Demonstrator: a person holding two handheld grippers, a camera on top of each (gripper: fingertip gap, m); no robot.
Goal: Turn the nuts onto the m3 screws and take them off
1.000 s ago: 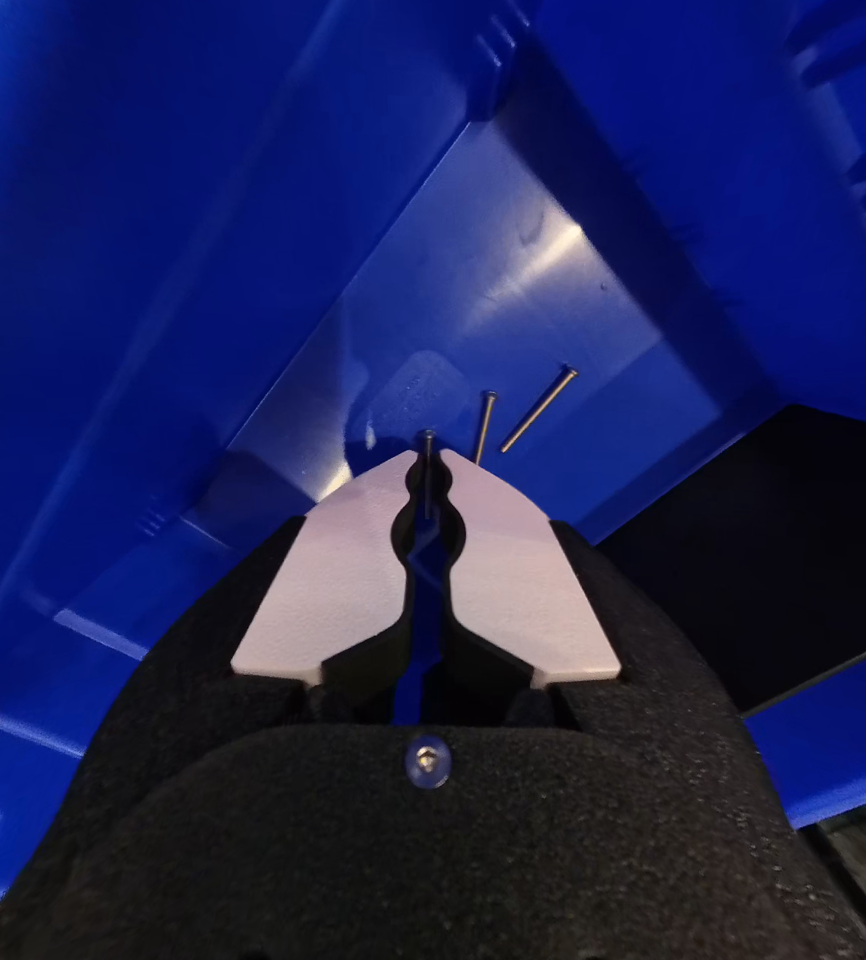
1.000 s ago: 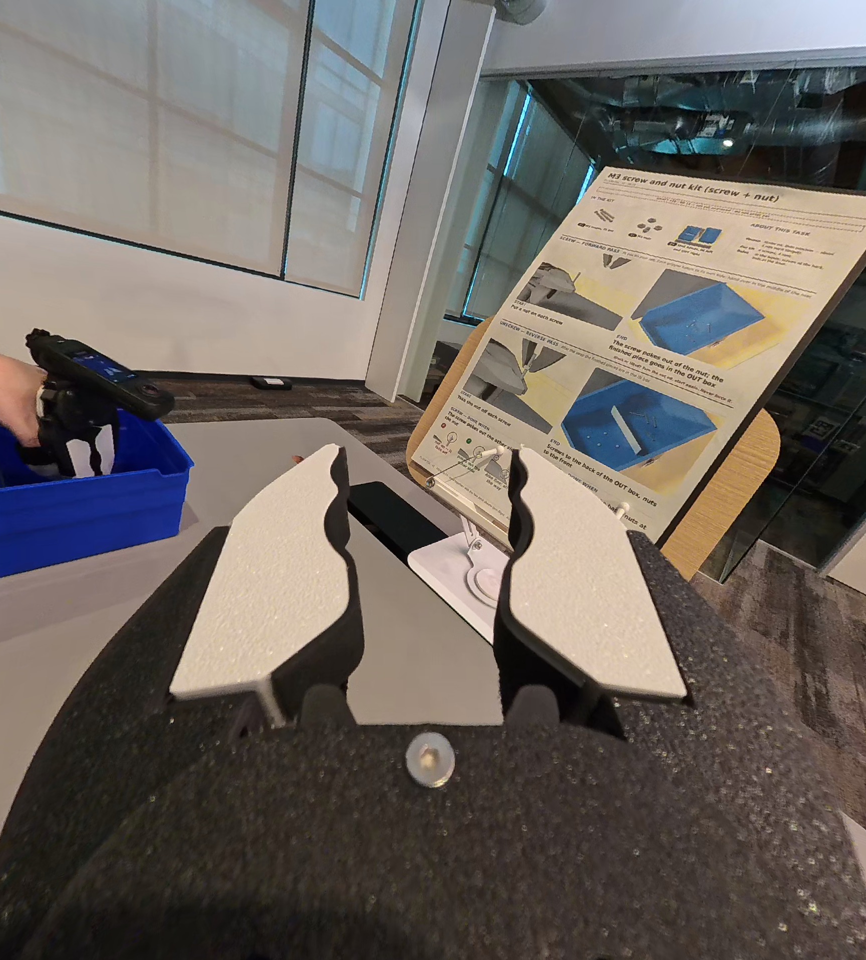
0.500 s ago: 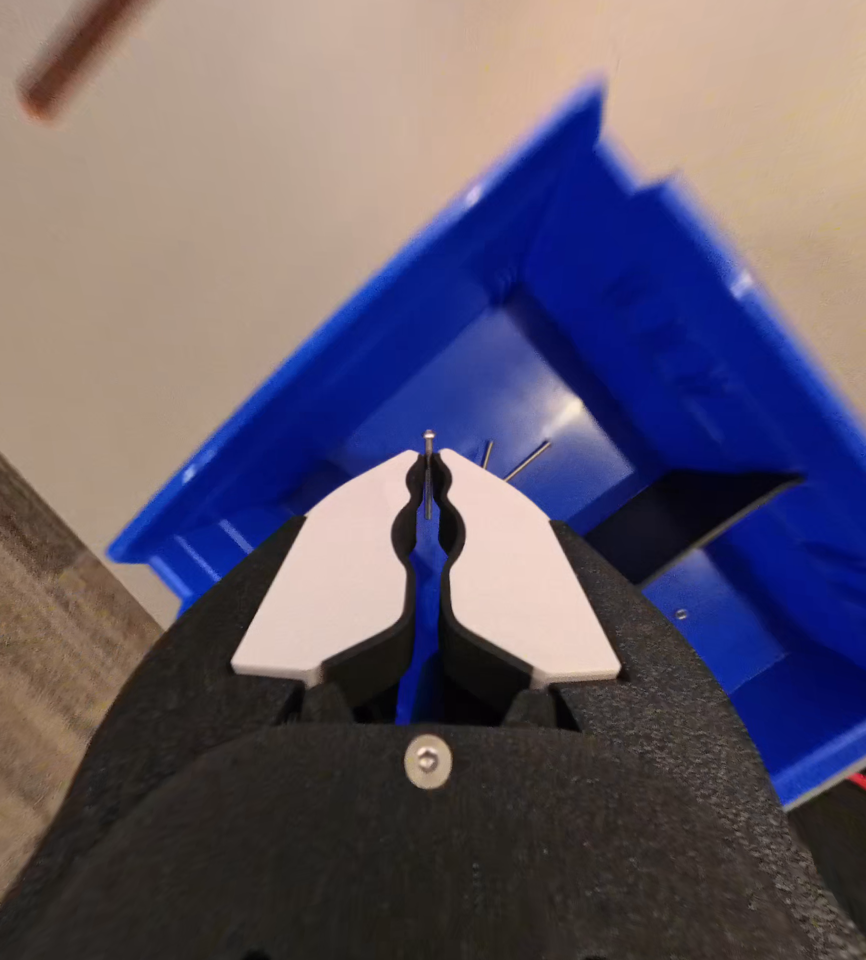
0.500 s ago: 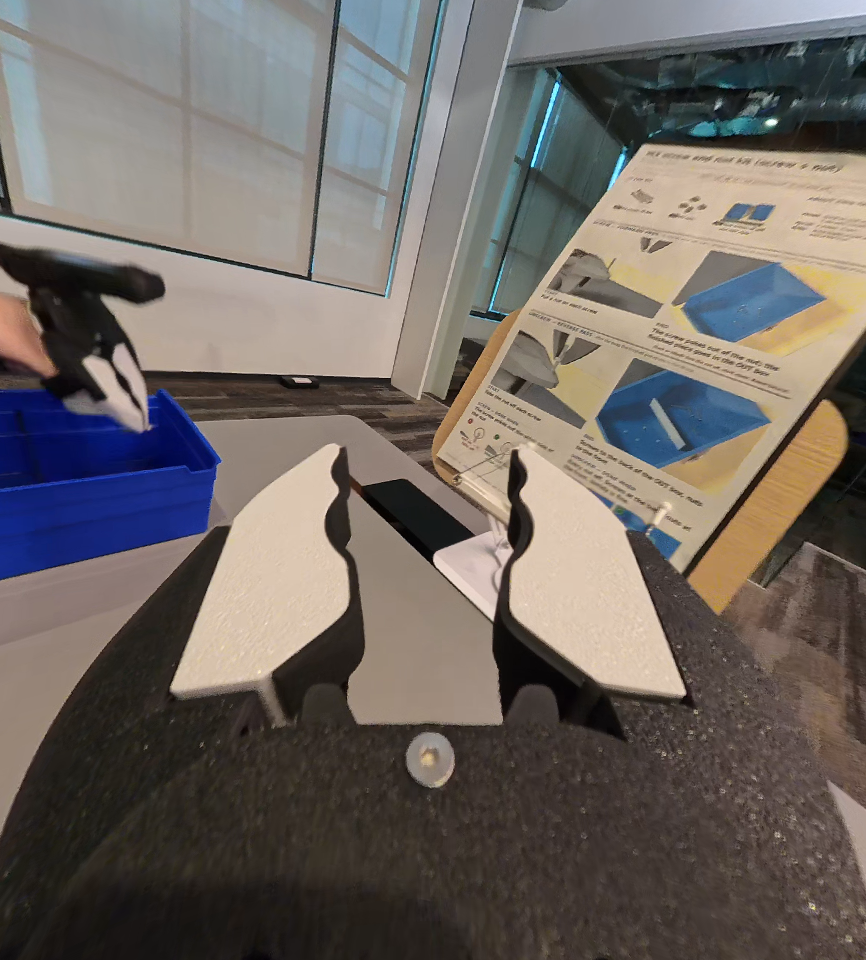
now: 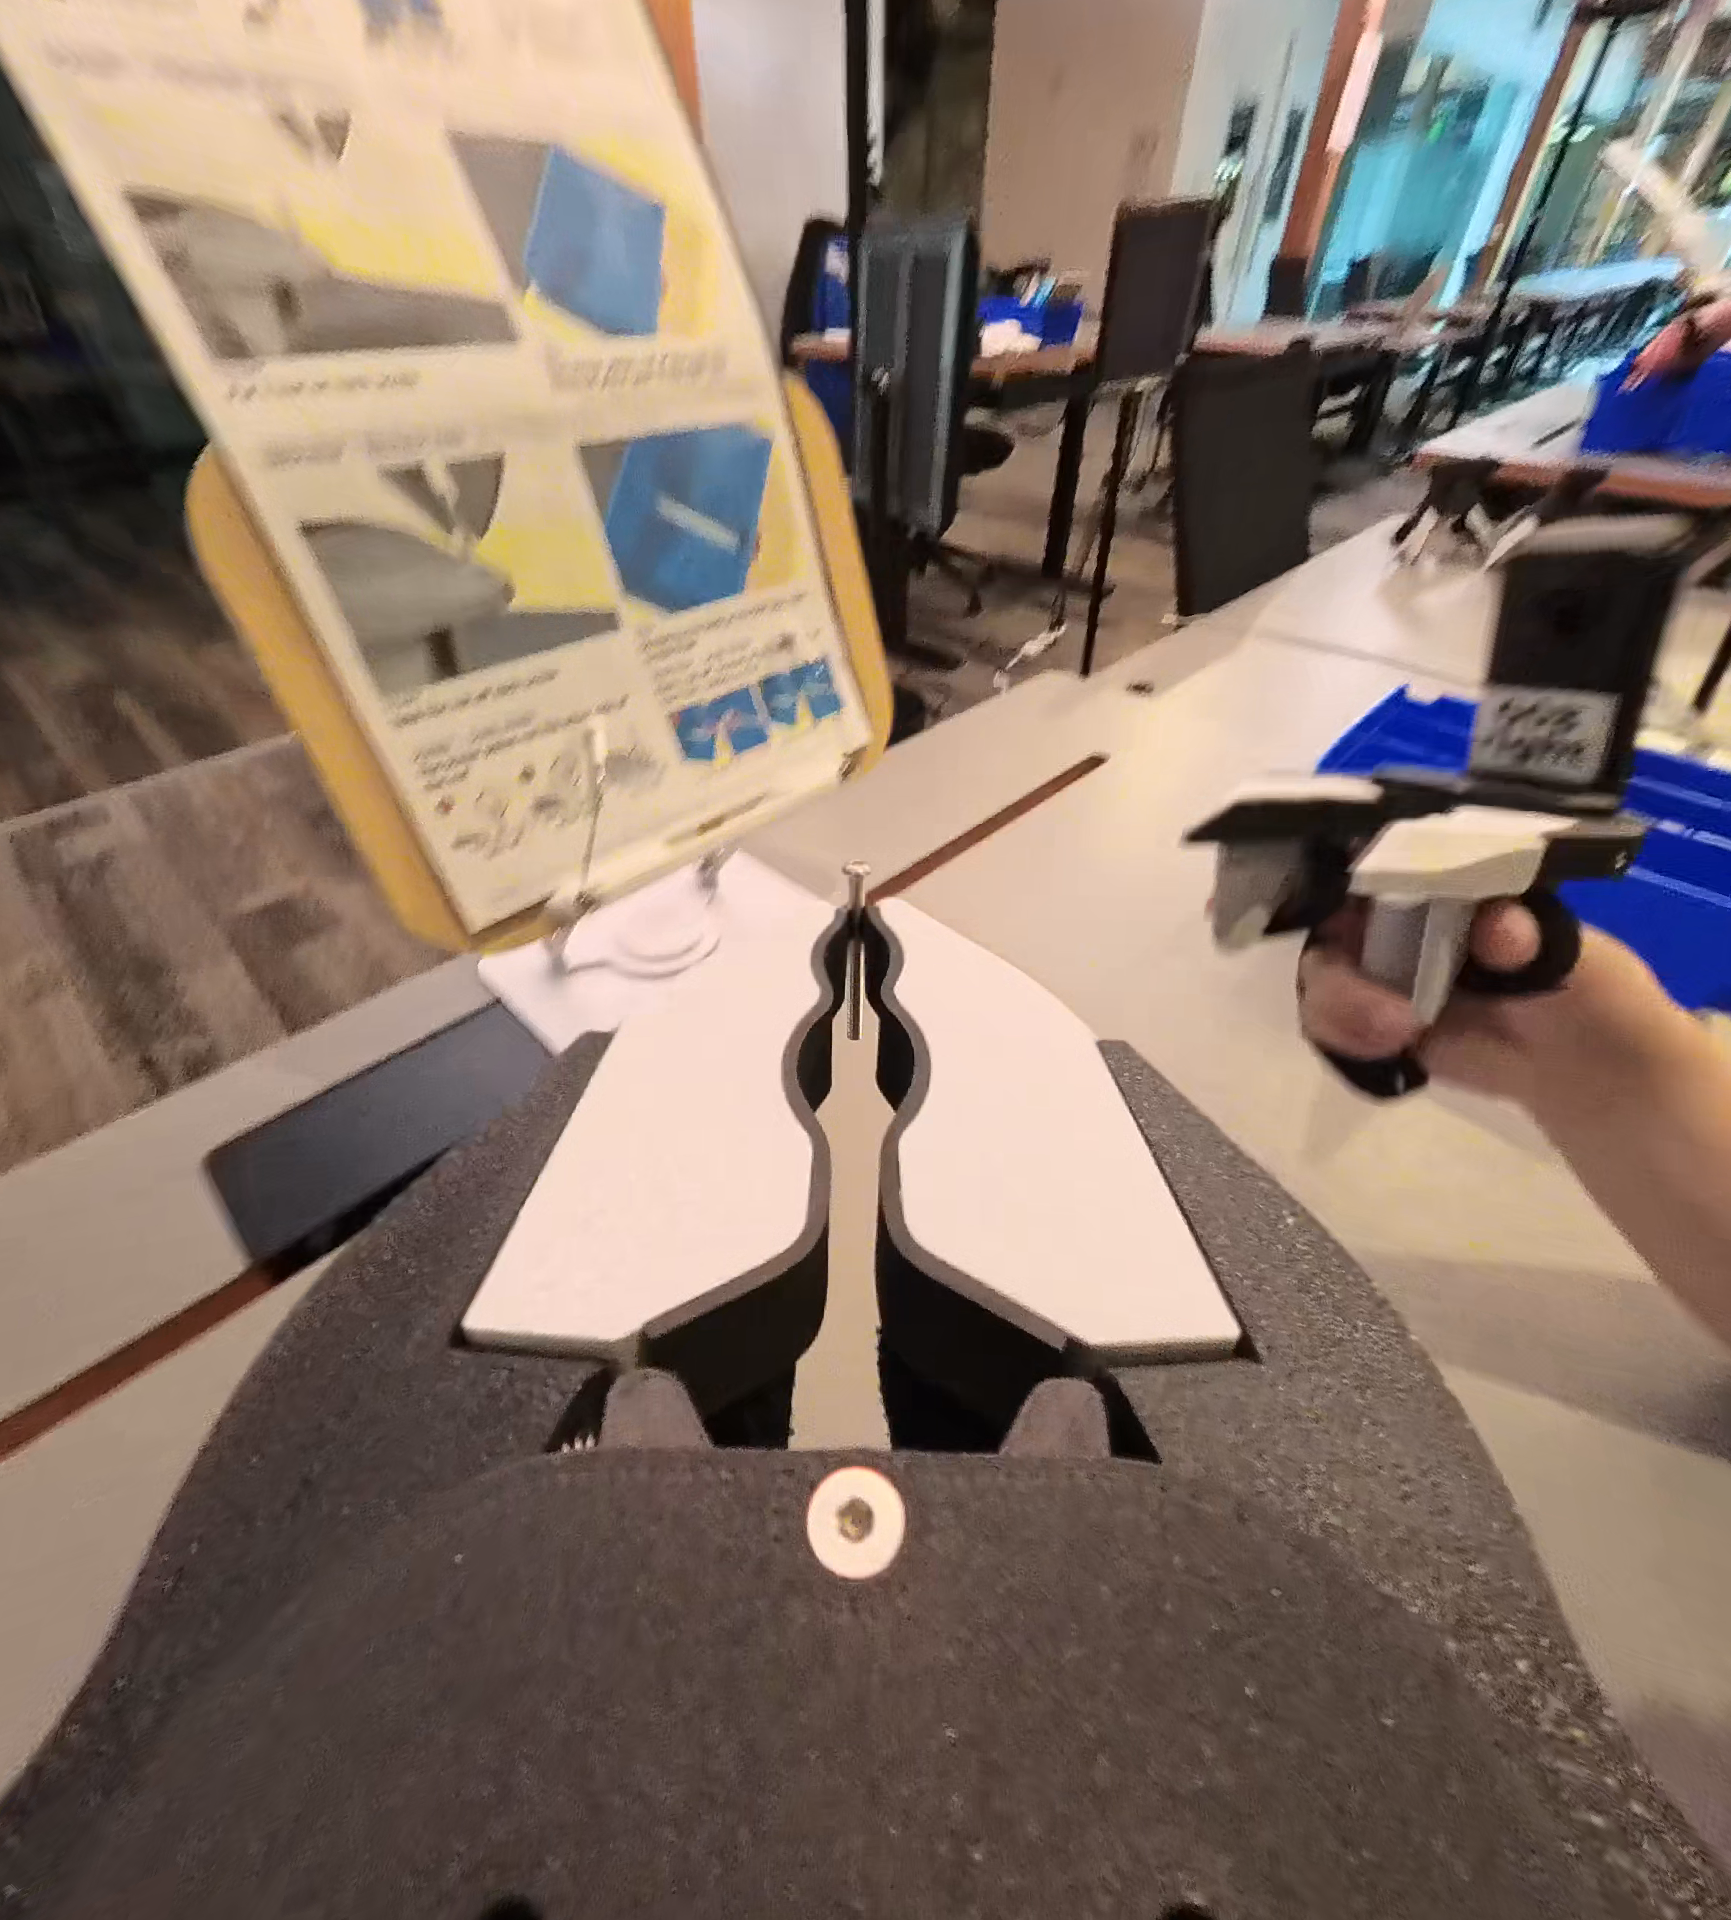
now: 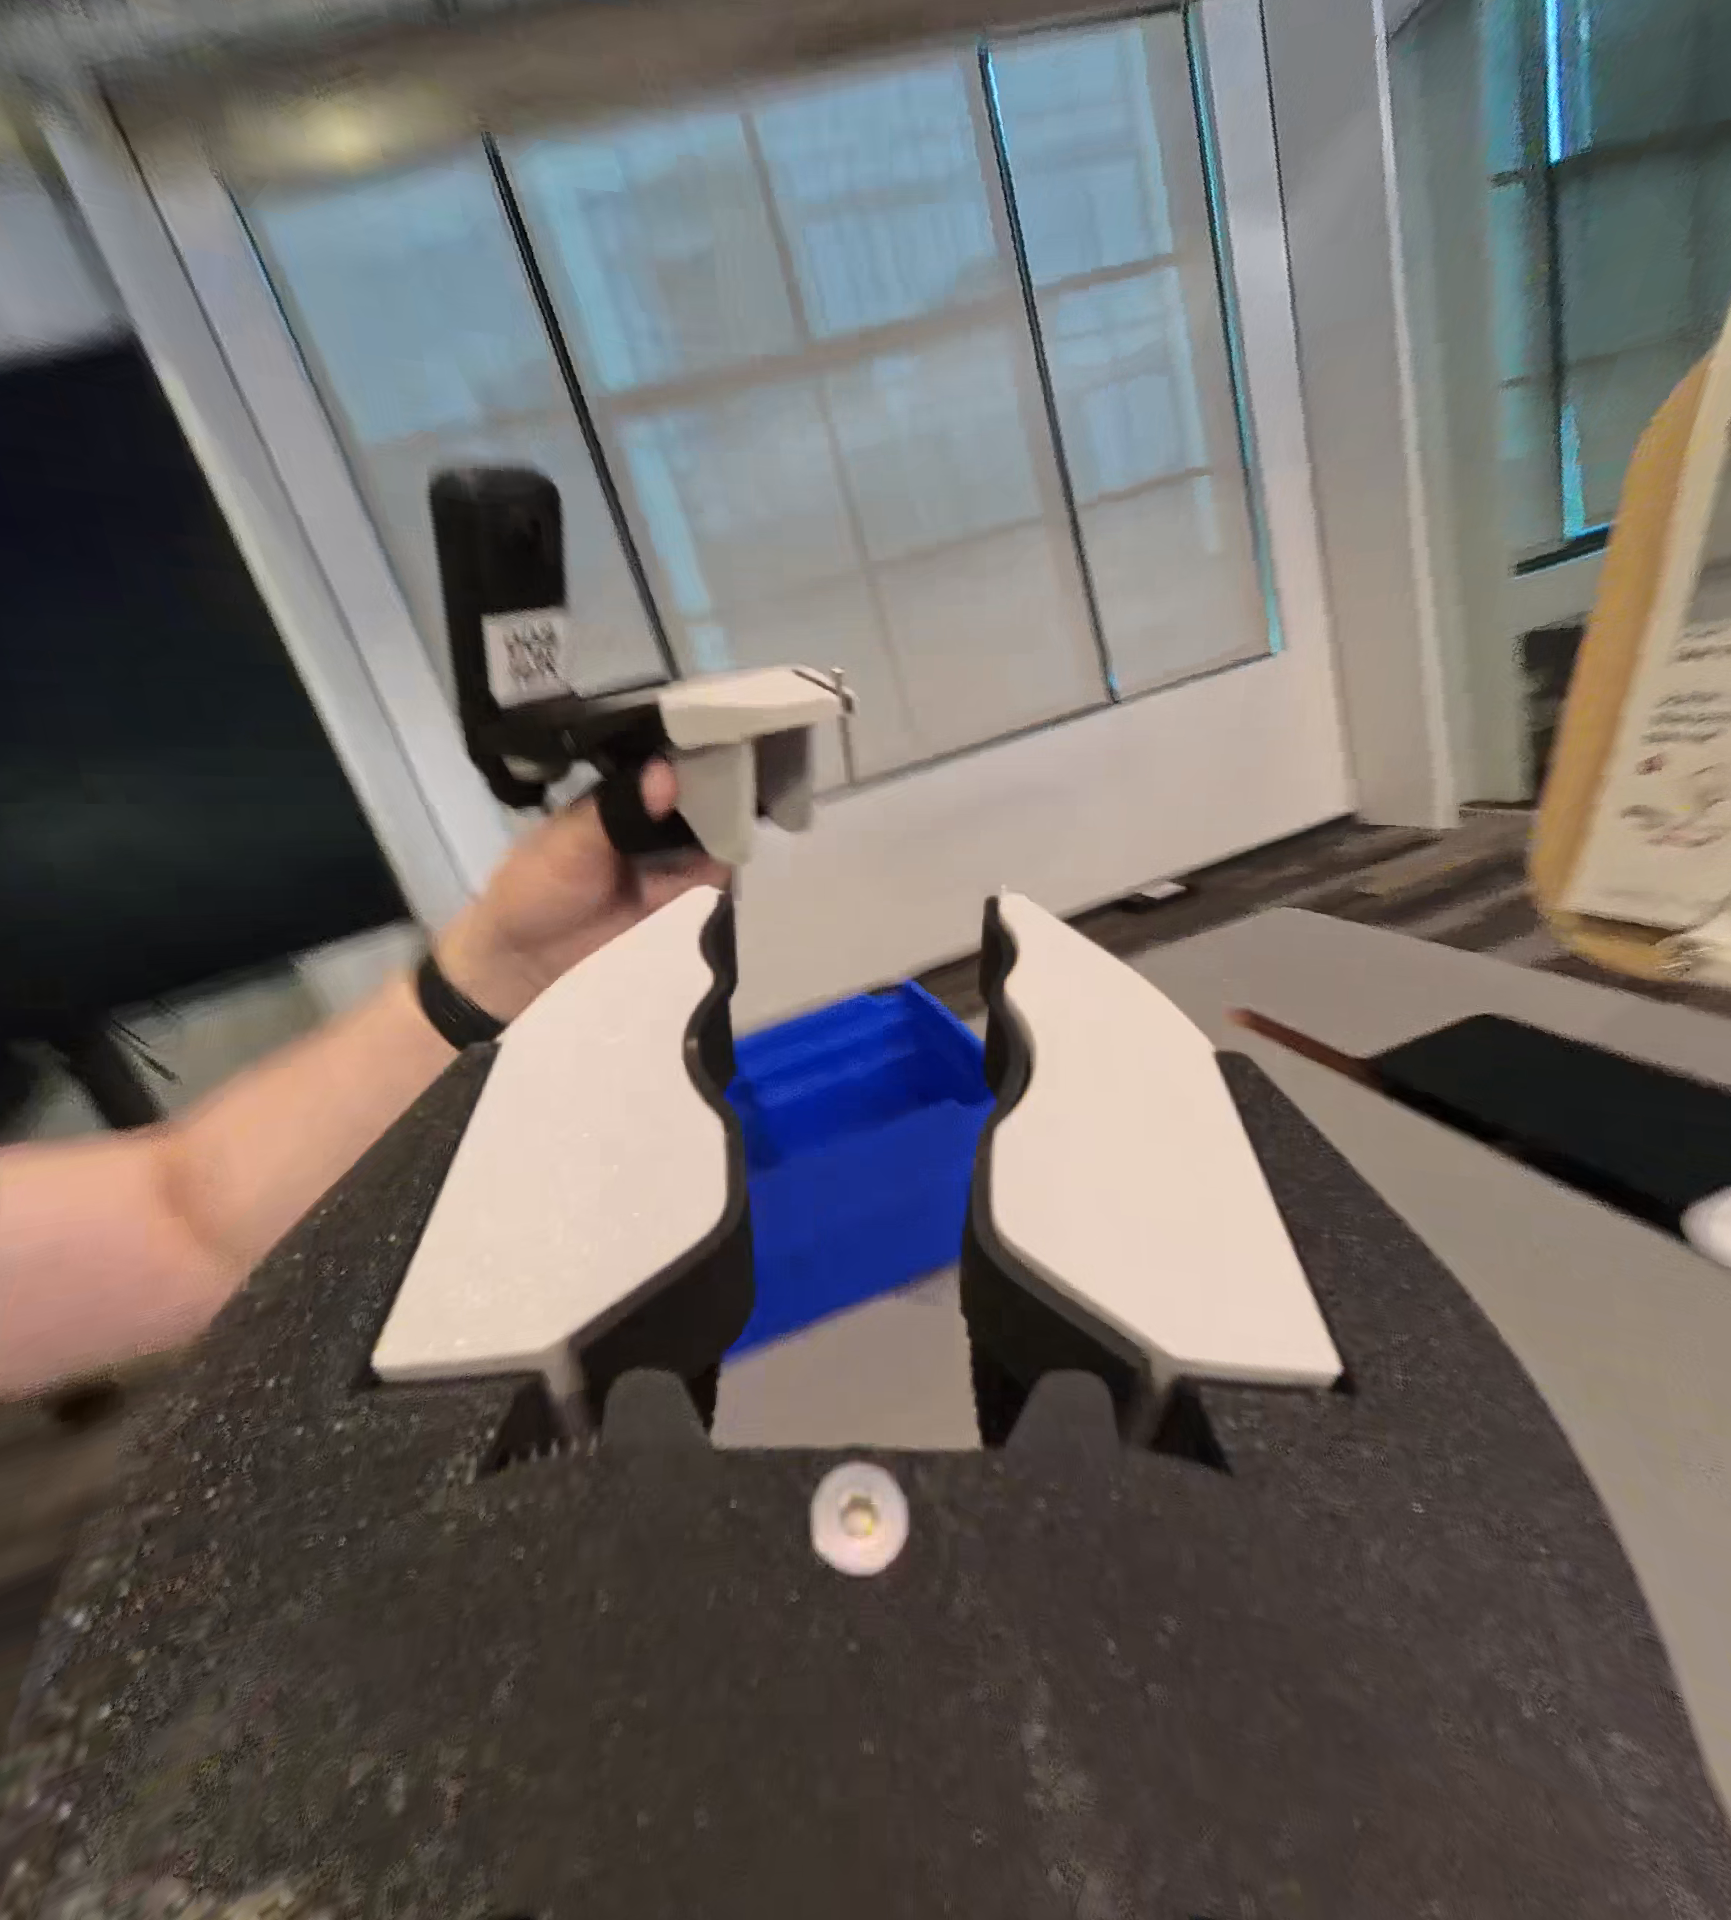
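Clamped together at their tips, the left gripper's (image 5: 853, 914) jaws pinch a thin M3 screw (image 5: 853, 951), its head poking just past them, held in the air above the grey table (image 5: 1204, 748). Apart and empty stand the jaws of the right gripper (image 6: 856, 914), pointing toward a blue bin (image 6: 850, 1153). With so slim a hold, the screw could tilt or slip once a nut is pressed on. No nut shows; motion blur smears the instruction board (image 5: 445, 436).
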